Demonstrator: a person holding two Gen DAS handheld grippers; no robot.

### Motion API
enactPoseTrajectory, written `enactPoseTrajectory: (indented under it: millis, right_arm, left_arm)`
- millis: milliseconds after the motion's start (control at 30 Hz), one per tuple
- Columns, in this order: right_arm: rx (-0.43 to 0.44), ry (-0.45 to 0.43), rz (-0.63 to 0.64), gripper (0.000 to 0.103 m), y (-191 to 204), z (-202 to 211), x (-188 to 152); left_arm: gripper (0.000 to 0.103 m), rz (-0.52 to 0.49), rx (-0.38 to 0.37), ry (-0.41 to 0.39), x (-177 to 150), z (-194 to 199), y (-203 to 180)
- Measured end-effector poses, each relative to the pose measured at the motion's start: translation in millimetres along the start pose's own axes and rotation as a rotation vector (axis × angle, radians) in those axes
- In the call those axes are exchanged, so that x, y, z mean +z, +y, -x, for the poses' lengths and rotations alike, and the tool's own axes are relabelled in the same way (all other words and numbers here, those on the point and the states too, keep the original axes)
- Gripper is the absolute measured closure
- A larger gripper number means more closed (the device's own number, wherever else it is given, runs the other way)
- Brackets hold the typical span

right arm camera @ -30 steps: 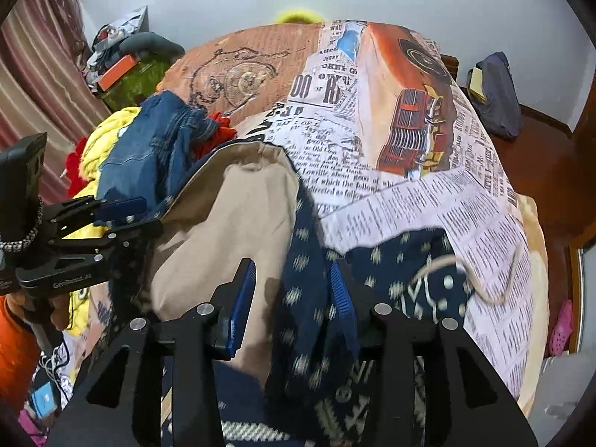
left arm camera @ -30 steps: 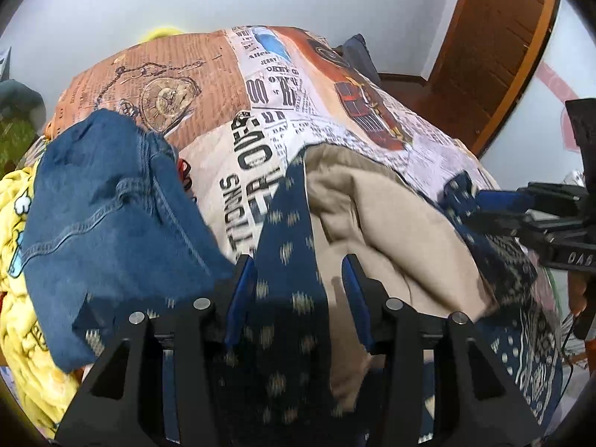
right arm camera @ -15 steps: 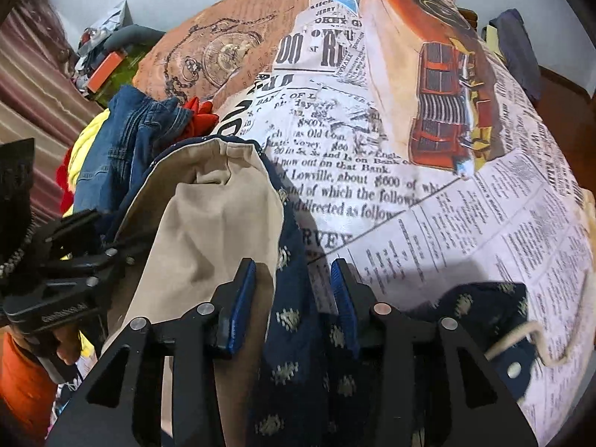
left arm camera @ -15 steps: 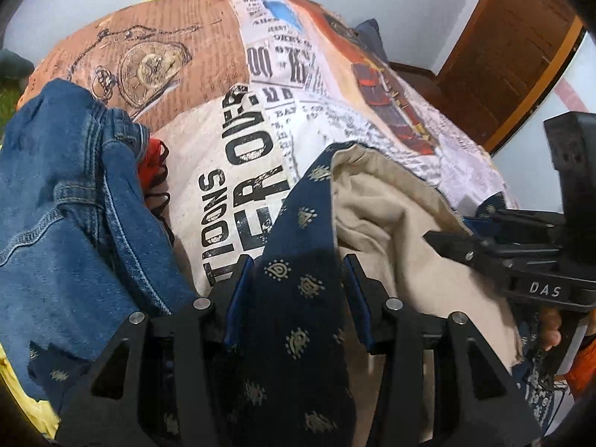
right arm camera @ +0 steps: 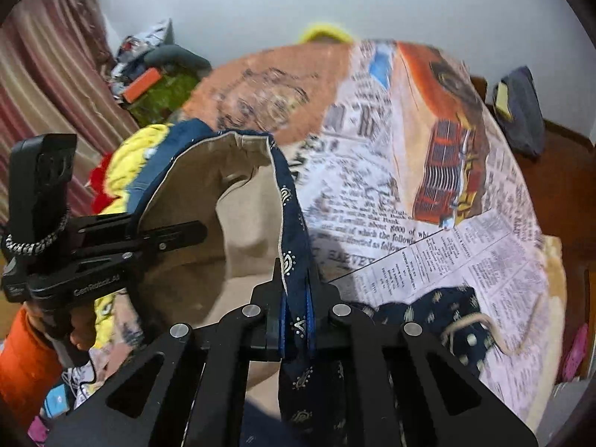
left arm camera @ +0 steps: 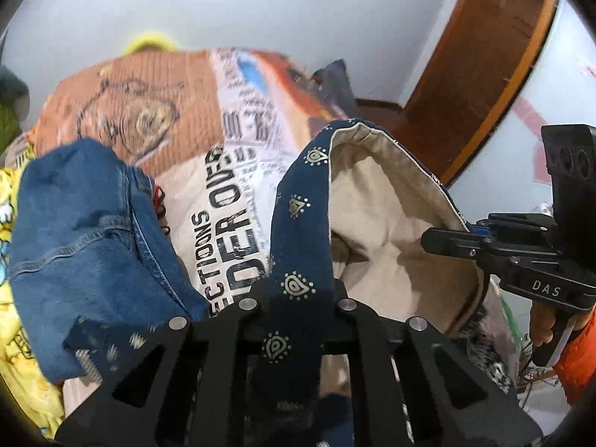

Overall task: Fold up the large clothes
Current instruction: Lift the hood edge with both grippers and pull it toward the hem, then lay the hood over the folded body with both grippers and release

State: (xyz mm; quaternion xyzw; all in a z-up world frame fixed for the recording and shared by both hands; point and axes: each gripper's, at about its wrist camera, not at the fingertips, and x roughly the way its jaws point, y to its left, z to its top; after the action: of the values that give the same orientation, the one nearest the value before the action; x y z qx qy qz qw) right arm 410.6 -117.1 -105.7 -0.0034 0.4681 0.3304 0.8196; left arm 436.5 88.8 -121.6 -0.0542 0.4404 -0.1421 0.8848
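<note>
A large navy garment with a small gold paisley print (left arm camera: 301,223) and a beige lining (left arm camera: 387,216) hangs lifted above the bed, held by both grippers. My left gripper (left arm camera: 298,287) is shut on its navy edge. My right gripper (right arm camera: 296,298) is shut on the opposite navy edge (right arm camera: 294,223); the beige lining (right arm camera: 223,231) sags between the two. The right gripper shows at the right of the left wrist view (left arm camera: 458,242). The left gripper shows at the left of the right wrist view (right arm camera: 178,232). Part of the garment (right arm camera: 439,309) still lies on the bed.
The bed has a newspaper-and-car print cover (right arm camera: 428,193). Blue jeans (left arm camera: 85,246) and a yellow cloth (left arm camera: 15,335) lie piled at the bed's left. A dark bag (right arm camera: 521,111) sits on the floor at the right, by a wooden door (left arm camera: 480,70). Clutter (right arm camera: 156,74) lies by the striped curtain.
Both grippers have closed tight on the navy edges and lifted the garment up off the bed. The beige lining now hangs open between them.
</note>
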Motion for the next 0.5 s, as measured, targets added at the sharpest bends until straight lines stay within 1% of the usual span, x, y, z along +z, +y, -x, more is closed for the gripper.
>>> enactPoseTrajectory:
  millis: [100, 200, 300, 400, 500]
  right_arm:
    - [-0.003, -0.005, 0.025, 0.096, 17.3, 20.5, -10.7]
    - [-0.006, 0.006, 0.029, 0.096, 28.3, 31.9, -23.3]
    - [-0.002, 0.033, 0.026, 0.096, 32.2, 37.3, -38.3]
    - [0.001, 0.058, 0.014, 0.096, 34.0, 39.1, -54.4]
    - [0.023, 0.096, -0.002, 0.095, 33.9, 37.6, -71.8]
  left_arm:
    - [0.092, -0.024, 0.0, -0.019, -6.9, 24.4, -11.1]
    - [0.092, -0.041, -0.016, -0.016, -19.4, 40.5, -19.7]
    - [0.092, -0.06, -0.033, 0.022, -41.7, 46.3, -24.5]
    - [0.092, -0.094, -0.022, 0.065, -66.9, 47.6, -30.2]
    - [0.092, -0.138, -0.011, 0.094, -89.5, 48.8, -37.5]
